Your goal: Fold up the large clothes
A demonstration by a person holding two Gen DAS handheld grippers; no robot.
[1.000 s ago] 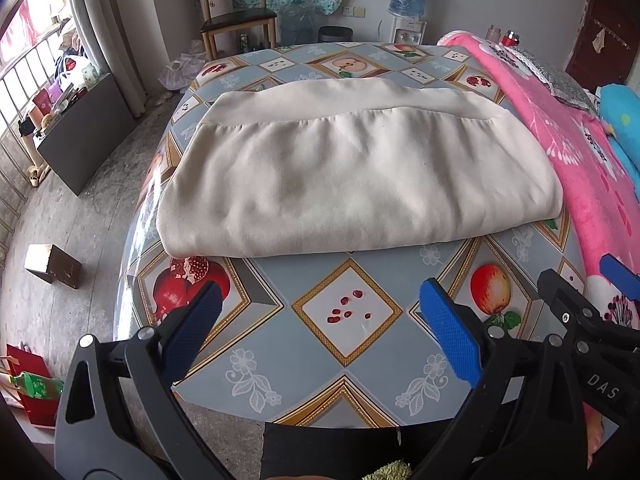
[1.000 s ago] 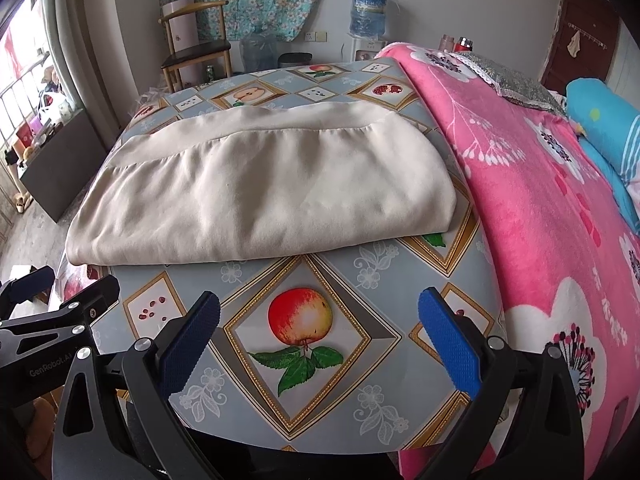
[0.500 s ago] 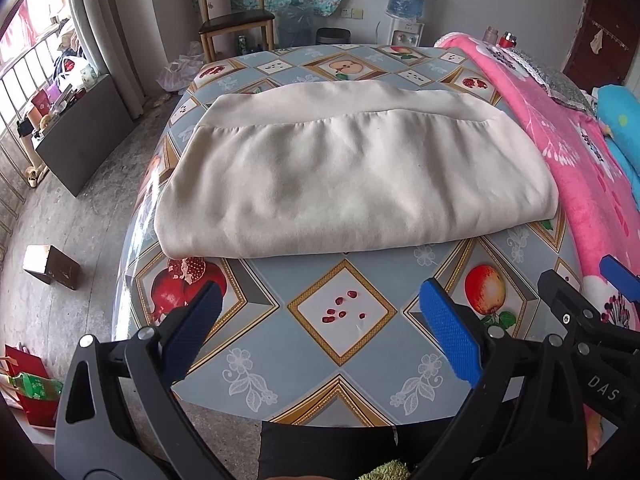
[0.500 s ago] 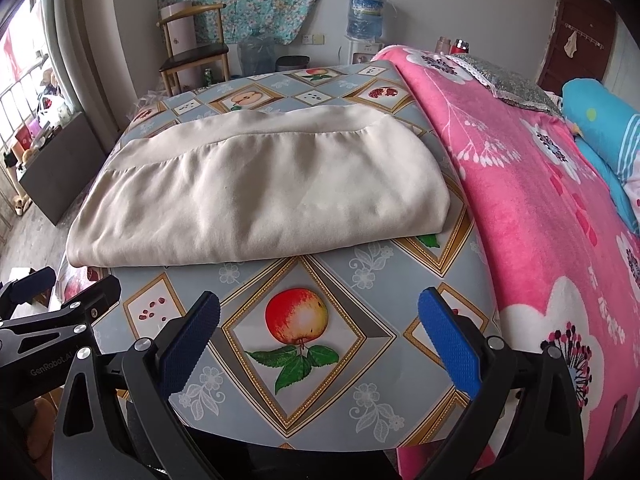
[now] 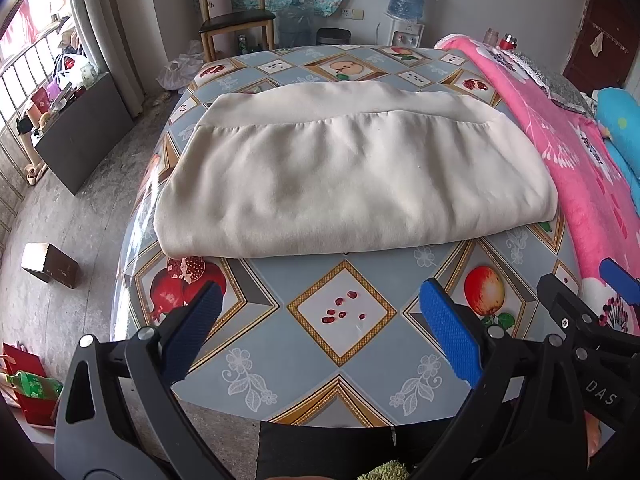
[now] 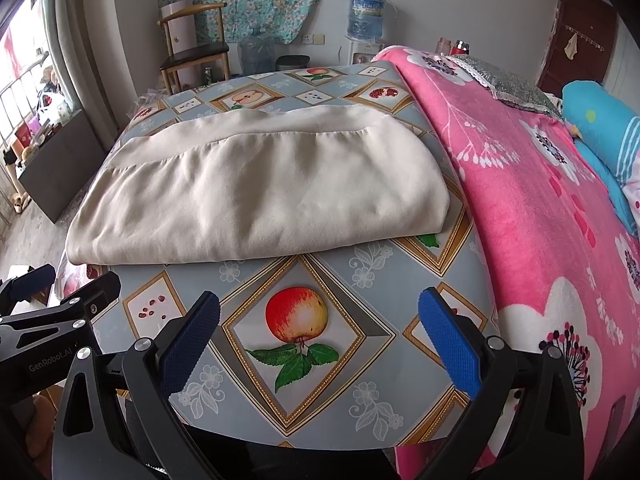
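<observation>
- Left wrist view: cream garment lies folded into a wide, flat bundle on the surface, straight ahead of the left claw and well apart from it; bare fruit-print oilcloth between them.
- Garment's long axis runs left-right across both views, i.e. square to the way both claws point. Near folded edge faces the claws; seamed band sits along the far side.
- Left claw: blue pads spread wide, nothing between them, over the near edge of the surface.
- Right wrist view: right claw likewise spread wide and holding nothing; same garment ahead and a bit to its left.
- Each claw is nearer its own end: left claw faces the left corner by the pomegranate print, right claw faces the right corner next to the pink blanket.
- Judgement: if another fold is due, prob. end-to-end along the long axis. Whether the bundle already counts as finished can't be told from this angle; layer count is hidden at the near edge.
</observation>
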